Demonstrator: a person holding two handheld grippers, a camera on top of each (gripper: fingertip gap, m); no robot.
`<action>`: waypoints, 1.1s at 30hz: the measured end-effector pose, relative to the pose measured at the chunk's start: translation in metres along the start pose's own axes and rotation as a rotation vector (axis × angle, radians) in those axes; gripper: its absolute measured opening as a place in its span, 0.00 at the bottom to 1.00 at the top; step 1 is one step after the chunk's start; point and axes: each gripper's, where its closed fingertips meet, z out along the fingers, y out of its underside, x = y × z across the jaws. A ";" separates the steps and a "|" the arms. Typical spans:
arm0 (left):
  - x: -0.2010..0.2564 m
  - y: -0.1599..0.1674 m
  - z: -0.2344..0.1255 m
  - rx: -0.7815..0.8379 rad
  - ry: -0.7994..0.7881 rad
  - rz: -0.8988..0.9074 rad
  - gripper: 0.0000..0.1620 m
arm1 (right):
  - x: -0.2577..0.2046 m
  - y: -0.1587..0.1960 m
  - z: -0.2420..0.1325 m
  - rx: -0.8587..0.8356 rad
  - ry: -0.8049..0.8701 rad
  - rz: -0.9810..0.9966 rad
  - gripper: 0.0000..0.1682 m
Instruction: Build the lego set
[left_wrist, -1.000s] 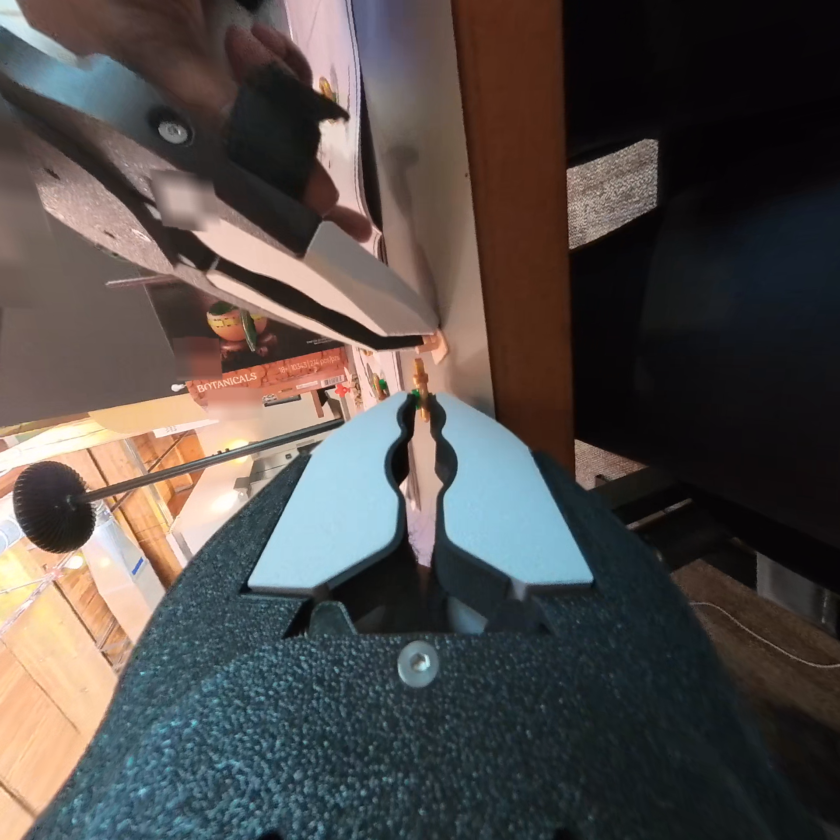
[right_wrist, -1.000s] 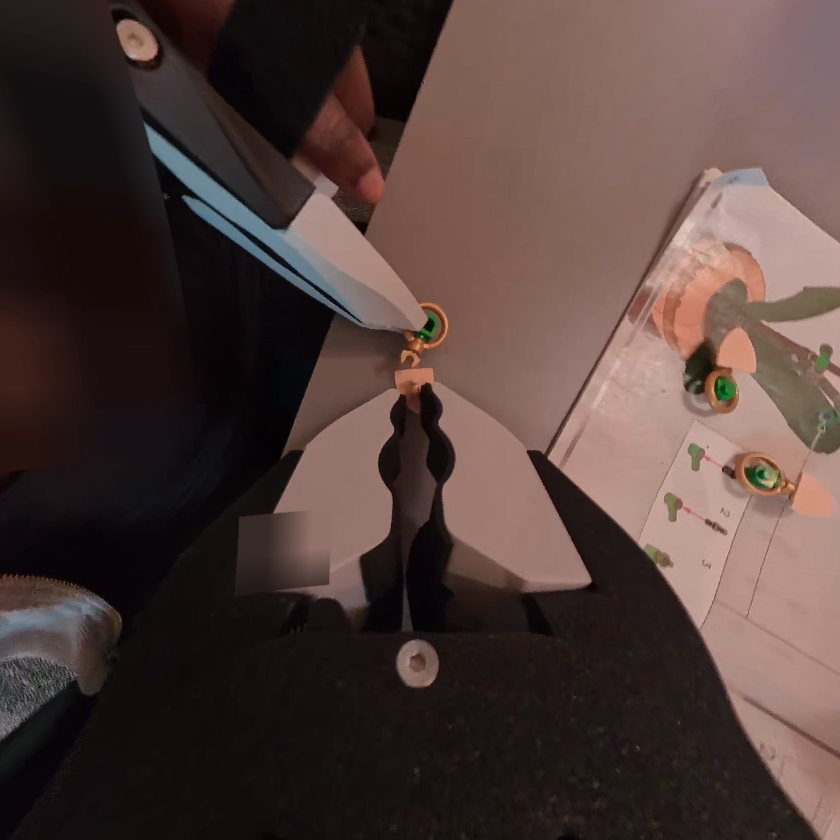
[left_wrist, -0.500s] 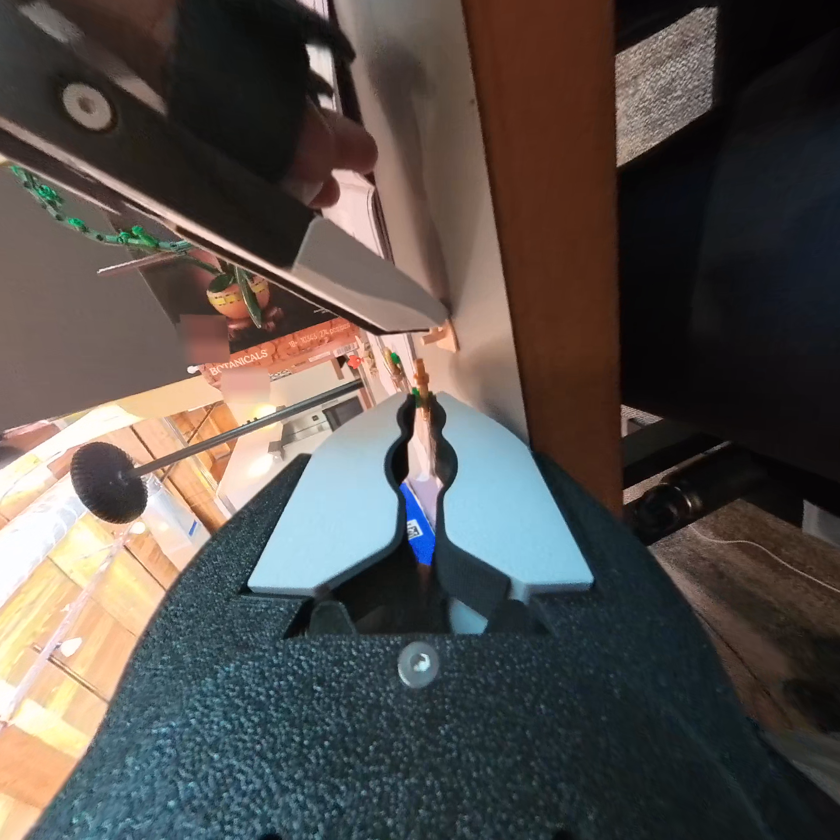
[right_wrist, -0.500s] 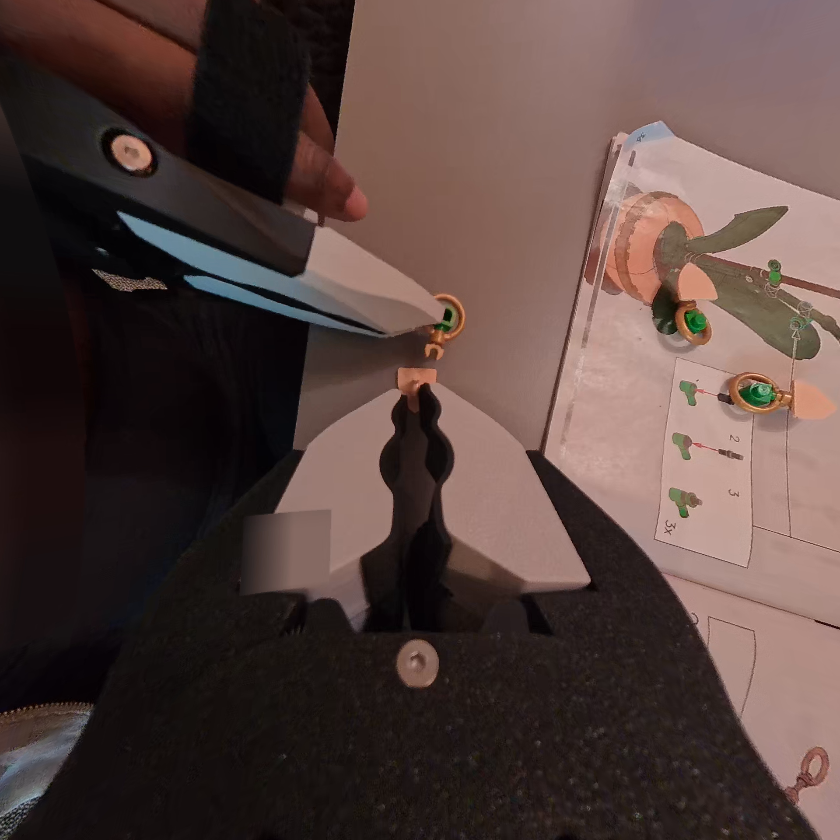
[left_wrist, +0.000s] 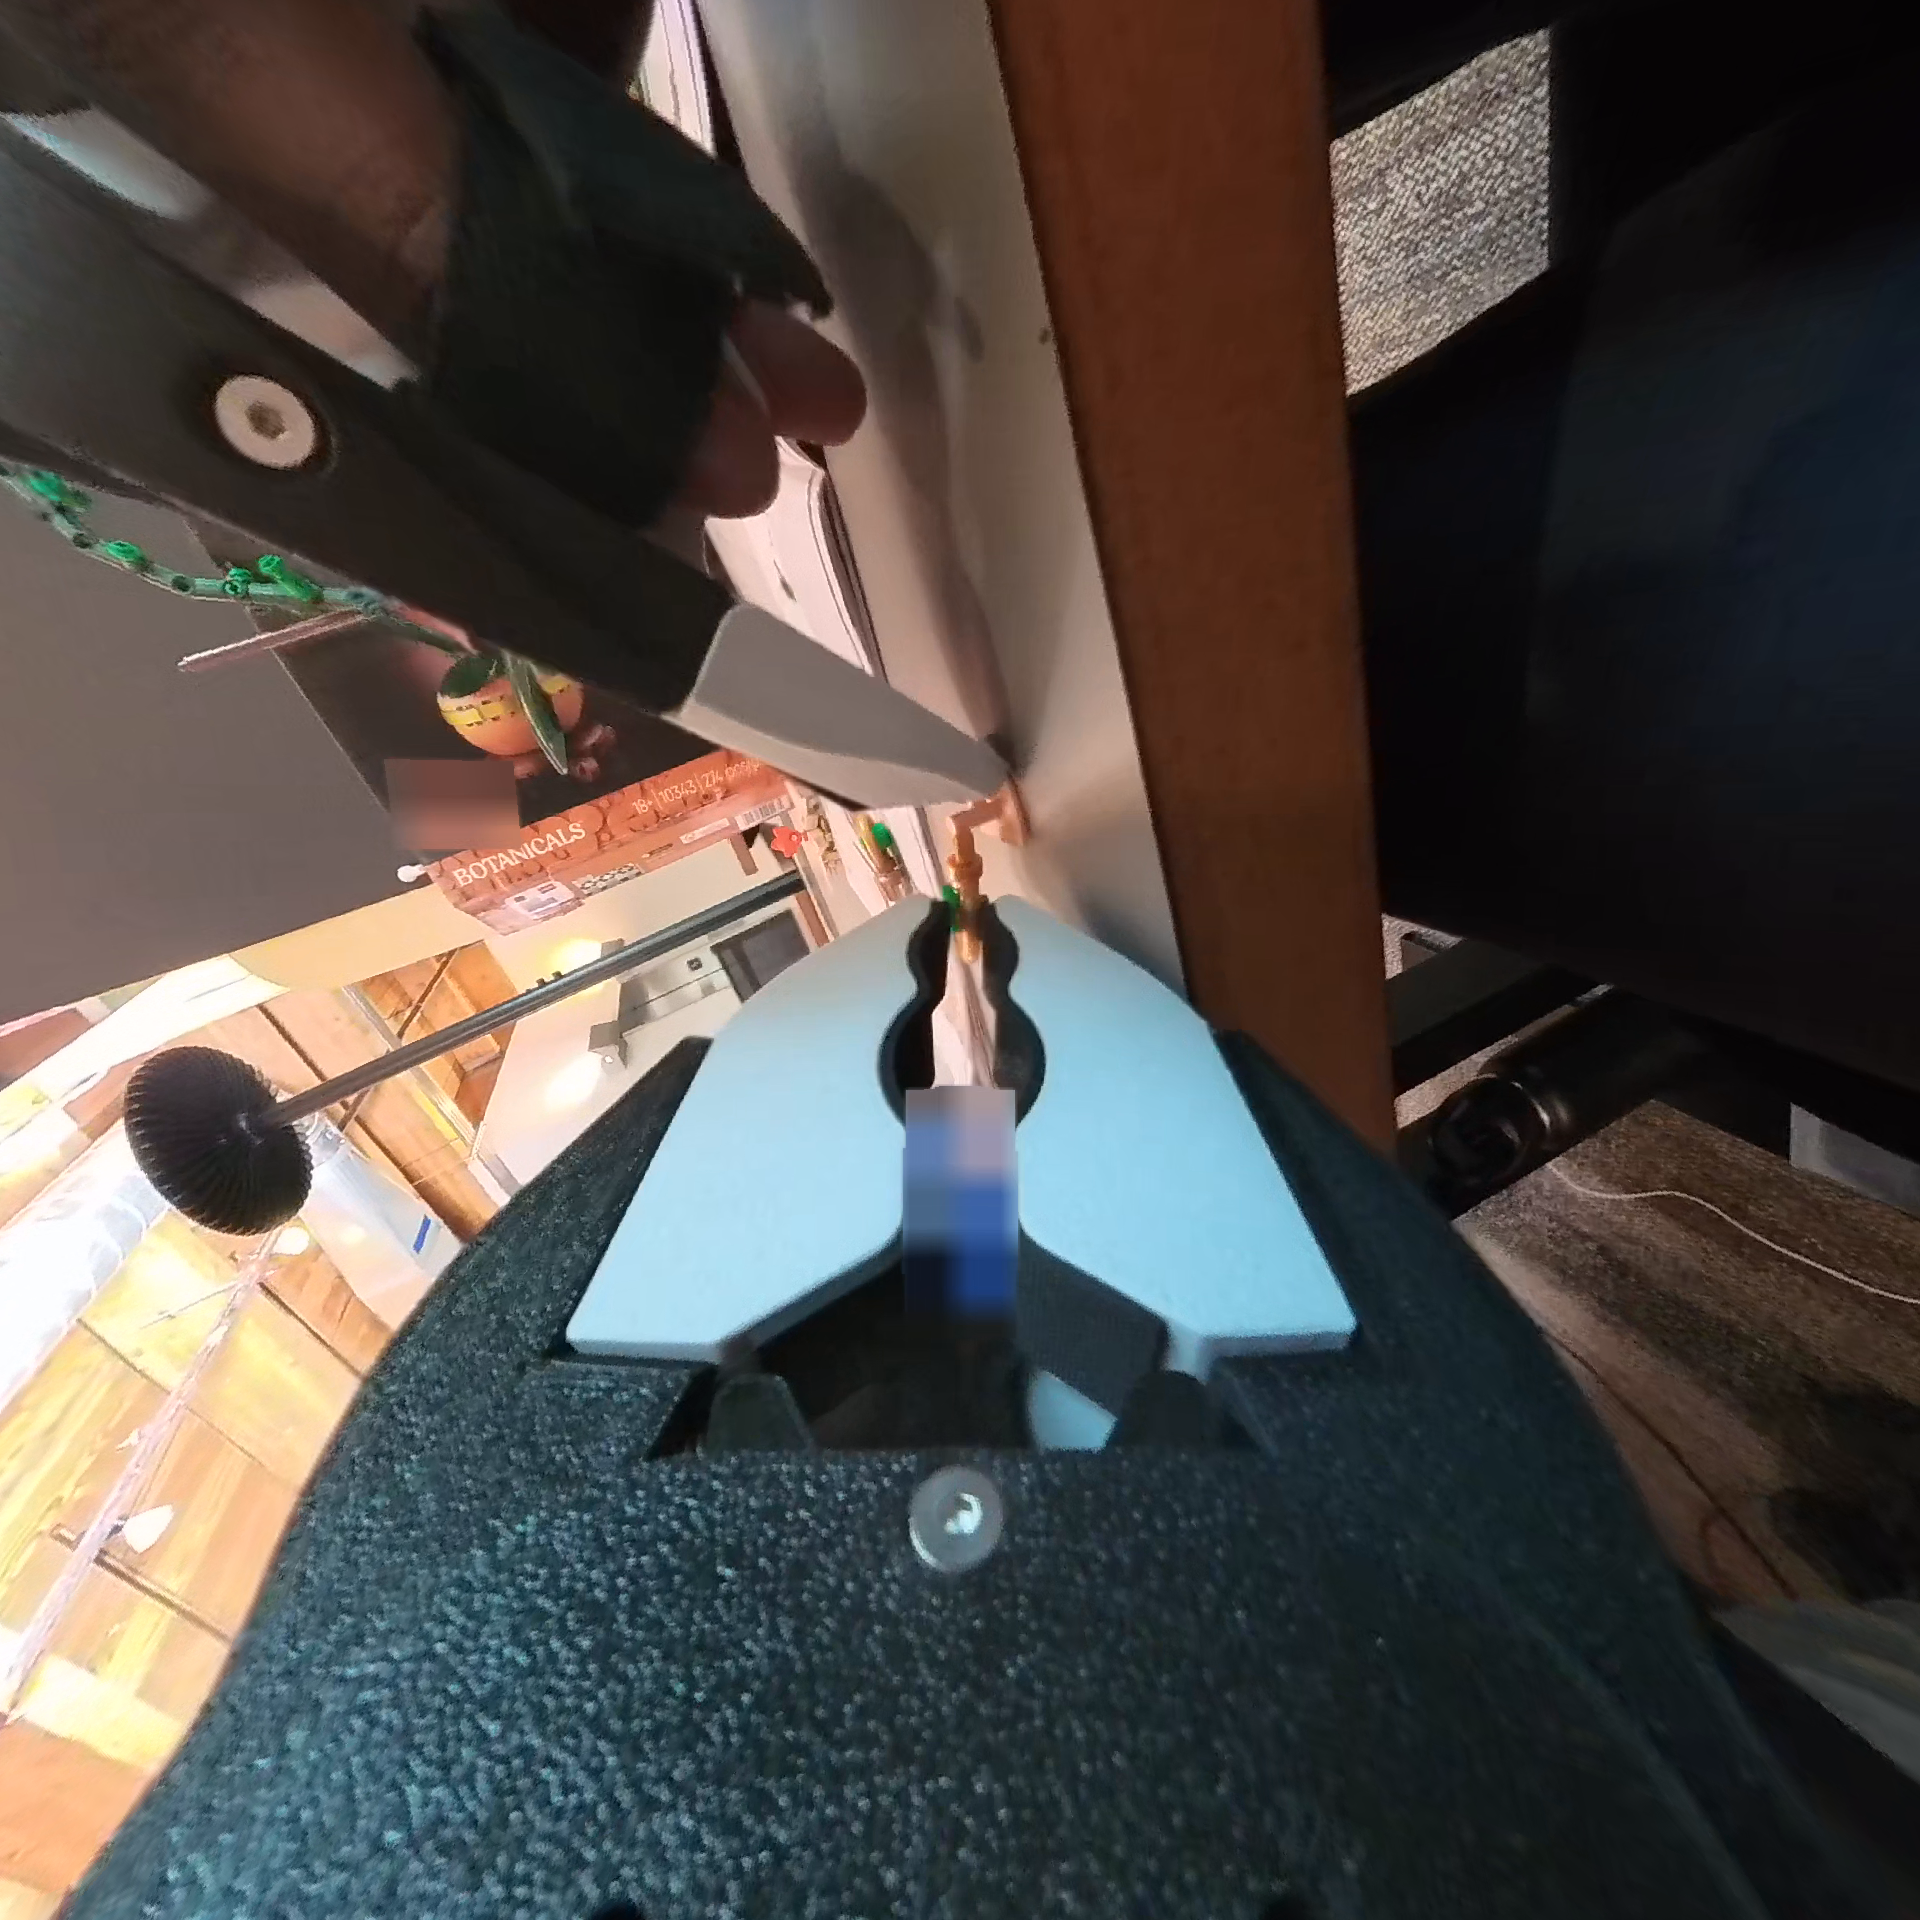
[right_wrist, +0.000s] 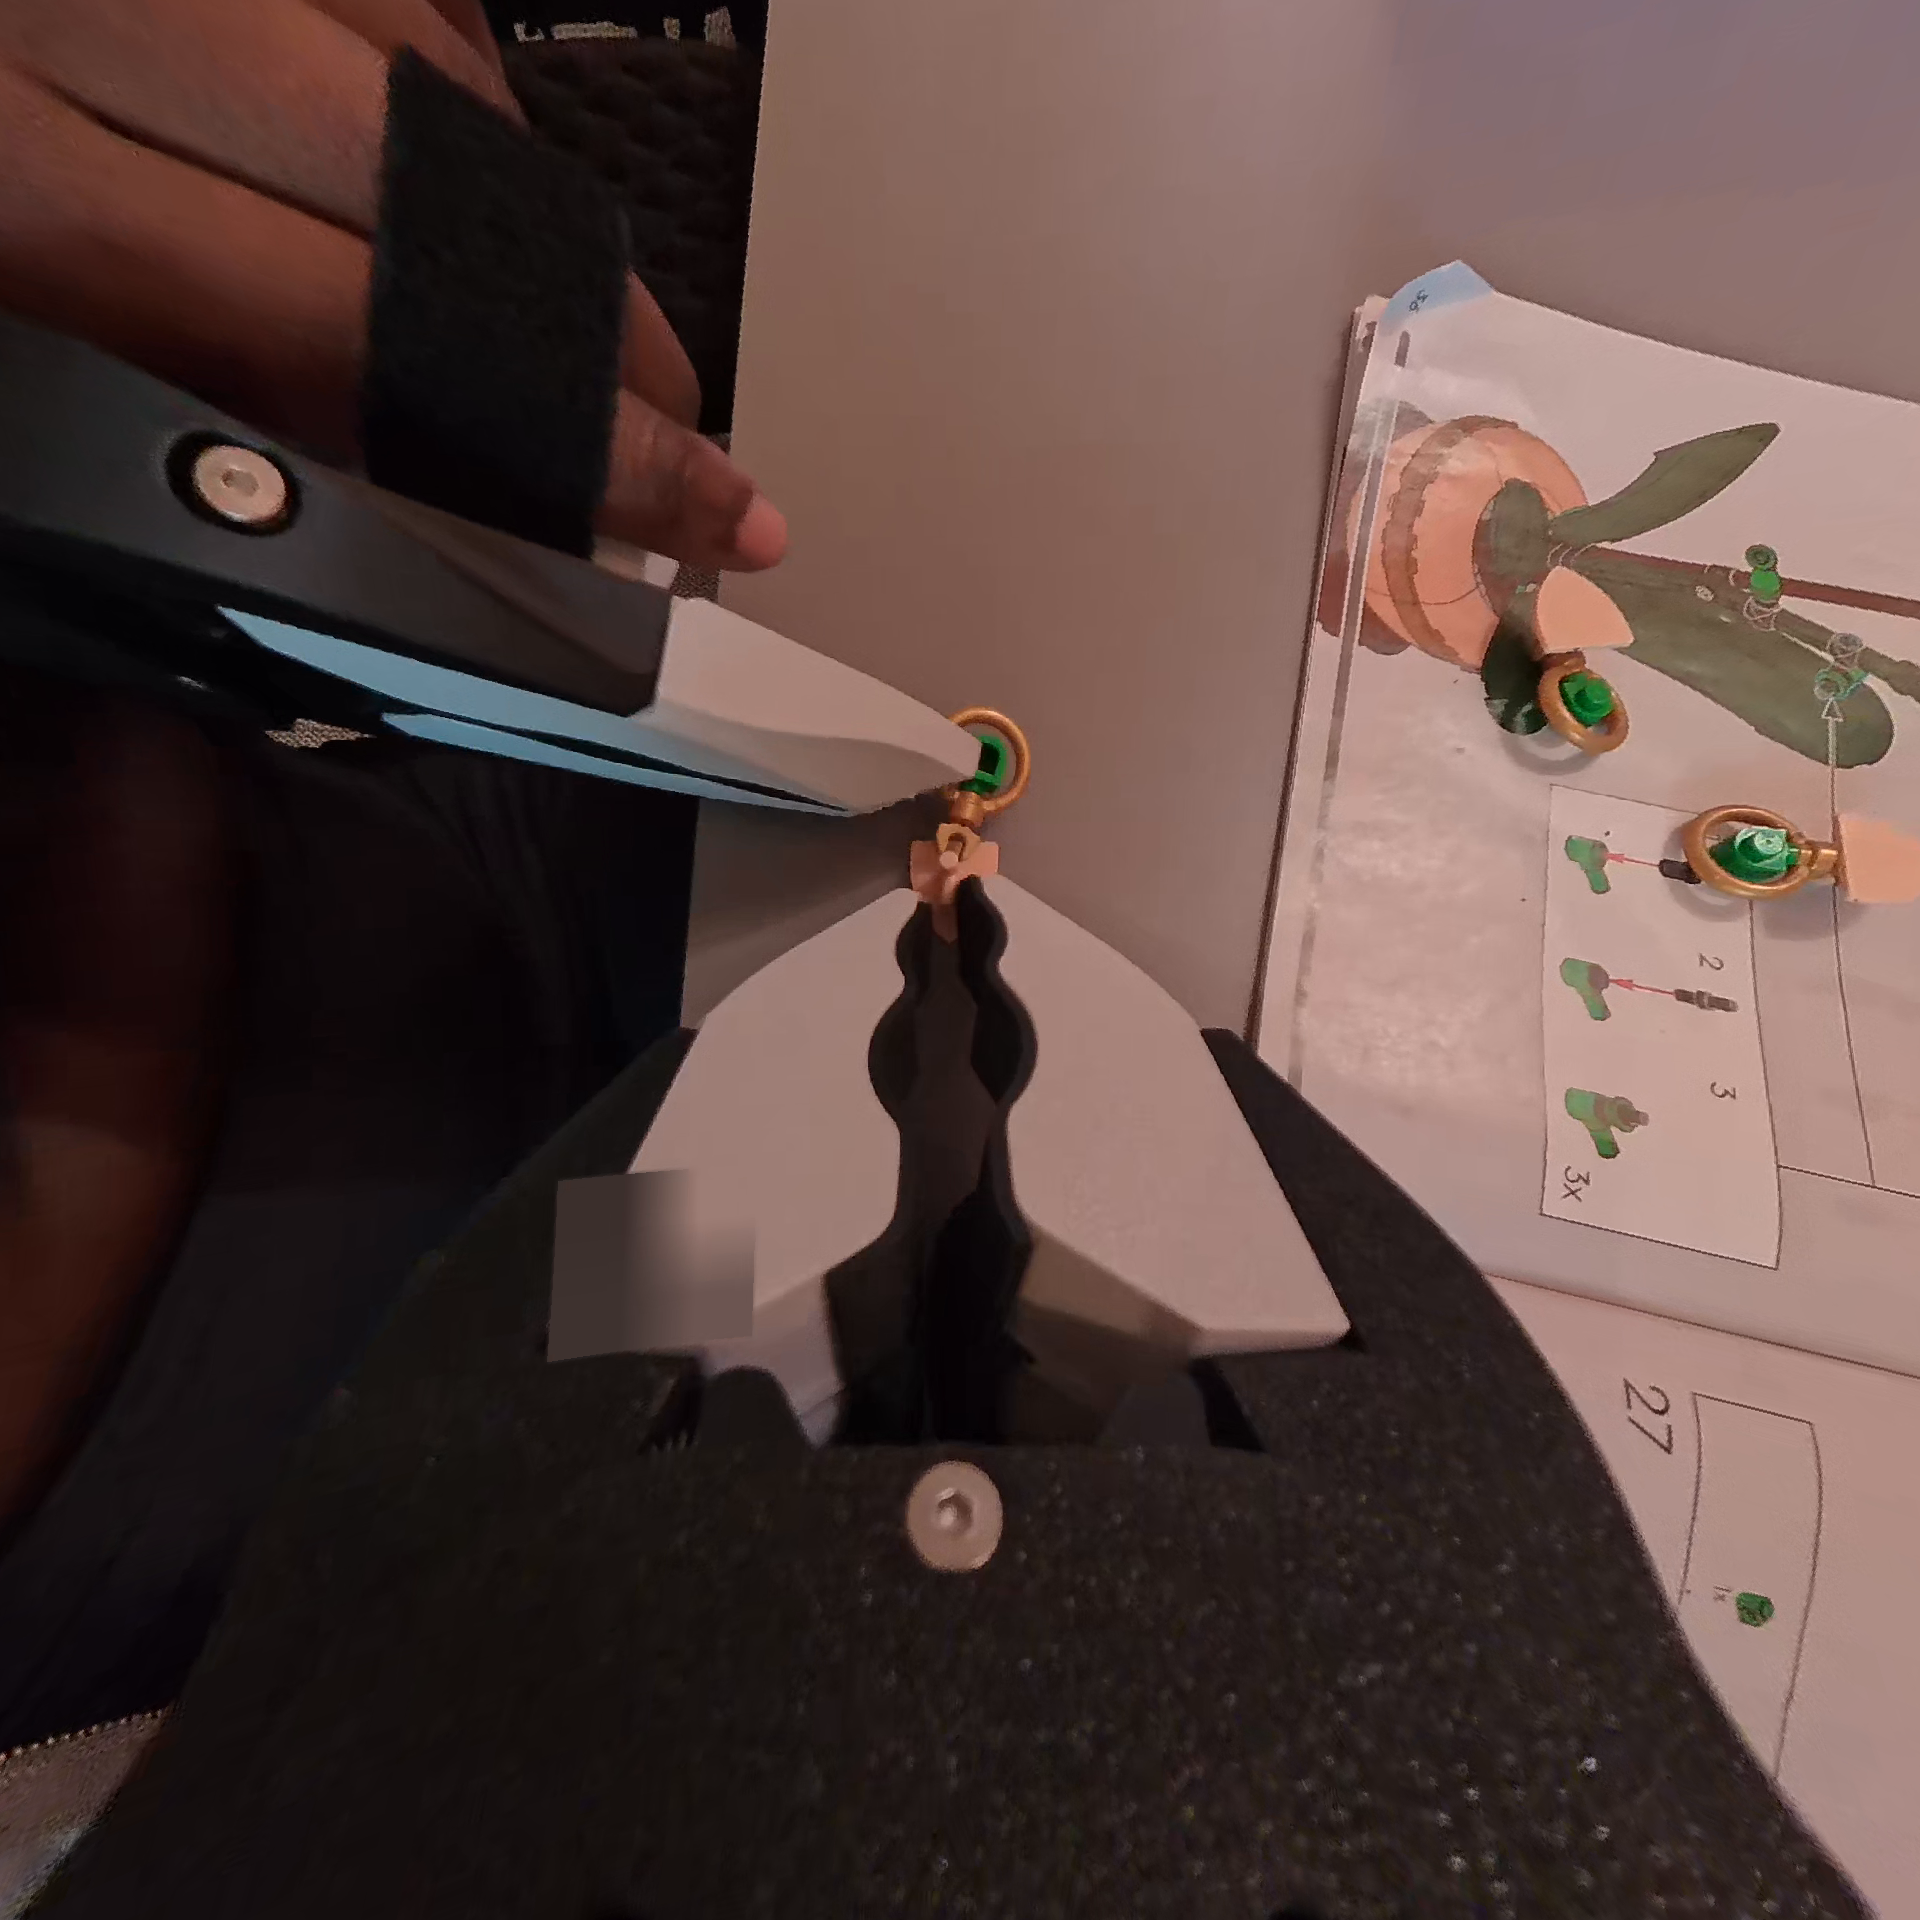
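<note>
My left gripper (left_wrist: 968, 916) is shut on a gold ring piece (left_wrist: 966, 873) with a green stud in it. In the right wrist view the left gripper (right_wrist: 940, 774) comes in from the left with the ring (right_wrist: 1000, 756) at its tip. My right gripper (right_wrist: 954, 899) is shut on a small tan petal piece (right_wrist: 928, 862). The ring's gold clip touches the tan piece's top. In the left wrist view the right gripper (left_wrist: 977, 781) reaches in from the upper left with the tan piece (left_wrist: 1006, 821). Both are held above the grey table (right_wrist: 1039, 416).
An open instruction booklet (right_wrist: 1610, 935) lies on the table to the right. The set's box (left_wrist: 582, 831) and a green brick vine (left_wrist: 156, 571) stand farther off. The table's wooden edge (left_wrist: 1195, 520) runs beside the grippers. A hand (right_wrist: 260, 208) holds the left gripper.
The gap between the gold clip and the tan piece has closed, and they now touch. The left gripper has tilted and moved slightly toward the right gripper.
</note>
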 end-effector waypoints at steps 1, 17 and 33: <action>0.000 0.000 0.000 -0.003 -0.001 0.006 0.03 | 0.000 0.000 0.000 0.003 -0.001 0.008 0.03; 0.005 -0.004 -0.001 0.043 0.114 -0.068 0.03 | -0.001 0.000 -0.001 0.018 -0.004 0.060 0.03; 0.006 -0.027 -0.009 0.307 0.107 -0.200 0.01 | 0.004 0.000 0.002 -0.034 -0.054 -0.006 0.04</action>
